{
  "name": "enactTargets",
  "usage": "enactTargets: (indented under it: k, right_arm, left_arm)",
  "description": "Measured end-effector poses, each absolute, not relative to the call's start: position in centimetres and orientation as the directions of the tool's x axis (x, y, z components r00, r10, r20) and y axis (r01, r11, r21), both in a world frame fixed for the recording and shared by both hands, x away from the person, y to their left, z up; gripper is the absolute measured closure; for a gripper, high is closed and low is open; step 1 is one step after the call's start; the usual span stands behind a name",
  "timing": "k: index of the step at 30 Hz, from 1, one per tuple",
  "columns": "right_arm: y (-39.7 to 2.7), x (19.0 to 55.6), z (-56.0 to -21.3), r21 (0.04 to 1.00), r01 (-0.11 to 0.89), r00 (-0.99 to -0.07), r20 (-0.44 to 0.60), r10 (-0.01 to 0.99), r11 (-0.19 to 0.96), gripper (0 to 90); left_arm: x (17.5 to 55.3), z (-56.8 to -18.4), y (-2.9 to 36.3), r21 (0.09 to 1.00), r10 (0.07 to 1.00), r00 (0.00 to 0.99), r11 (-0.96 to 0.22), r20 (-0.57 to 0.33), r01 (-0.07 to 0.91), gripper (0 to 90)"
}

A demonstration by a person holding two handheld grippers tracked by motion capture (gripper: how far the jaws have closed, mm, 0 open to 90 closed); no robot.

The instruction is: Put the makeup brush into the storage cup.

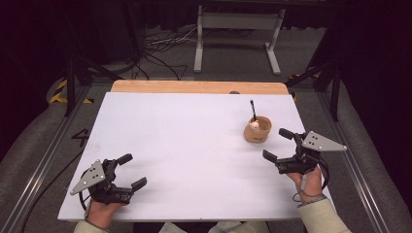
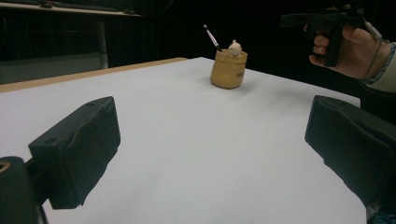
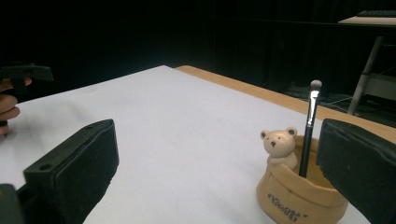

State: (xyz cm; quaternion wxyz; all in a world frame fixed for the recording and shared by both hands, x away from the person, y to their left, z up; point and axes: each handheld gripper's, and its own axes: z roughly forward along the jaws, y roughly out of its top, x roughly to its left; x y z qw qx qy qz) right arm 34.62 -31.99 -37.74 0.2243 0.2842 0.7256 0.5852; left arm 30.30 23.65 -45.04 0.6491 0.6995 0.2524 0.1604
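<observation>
A small tan pot [image 1: 257,129] shaped like a sack stands on the white table [image 1: 194,145], out toward two o'clock from the table's middle in the high view, with a little bear figure [image 1: 253,124] perched at its rim and a dark-handled brush [image 1: 252,110] standing upright inside it. The right gripper [image 1: 278,144] hovers just beside the pot at about four o'clock from it, held in the person's right hand [image 1: 307,182] – its jaws stand wide apart with nothing between them, not touching the pot. In the right gripper view the pot [image 3: 299,189] sits low at five o'clock, close in front of the right-hand jaw, the bear [image 3: 279,143] facing the camera and the brush [image 3: 310,126] leaning a little, its pale tip up. The left gripper [image 1: 132,171] rests well apart from all this, down at seven o'clock on the table, held in the left hand [image 1: 102,209] – its jaws are spread wide too, empty. From the left gripper view the pot [image 2: 228,70] stands far off at twelve o'clock, with the other hand [image 2: 348,49] and its gripper at two o'clock. A strip of bare wood [image 1: 194,87] edges the table's far side
</observation>
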Motion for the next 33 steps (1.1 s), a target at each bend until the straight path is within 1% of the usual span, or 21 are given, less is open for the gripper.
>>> enactTargets:
  k: [6, 18, 21, 26, 33]
  right_arm:
    - [-31.6, 34.1, -39.0, 0.979, 0.129, -0.757, -0.005, 0.654, 0.156, 0.0]
    - [-30.7, 33.7, -41.4, 0.979, 0.121, -0.783, -0.007, 0.623, 0.163, 0.0]
    - [-30.7, 33.6, -41.9, 0.979, 0.129, -0.785, 0.003, 0.619, 0.159, 0.0]
    - [-30.6, 33.6, -42.5, 0.98, 0.112, -0.785, -0.015, 0.619, 0.166, 0.0]
    - [-30.6, 33.8, -43.3, 0.976, 0.13, -0.784, -0.006, 0.621, 0.174, 0.0]
  left_arm:
    - [30.3, -45.1, 23.6, 0.989, 0.561, 0.822, -0.039, -0.099, 0.146, 3.8]
    - [30.2, -45.0, 23.4, 0.988, 0.557, 0.827, -0.067, -0.076, 0.137, 3.7]
    - [30.2, -45.0, 23.4, 0.988, 0.558, 0.826, -0.065, -0.079, 0.139, 3.7]
    - [30.2, -45.0, 23.3, 0.987, 0.553, 0.829, -0.067, -0.084, 0.145, 3.6]
    - [30.1, -45.0, 23.1, 0.986, 0.546, 0.834, -0.077, -0.079, 0.145, 3.6]
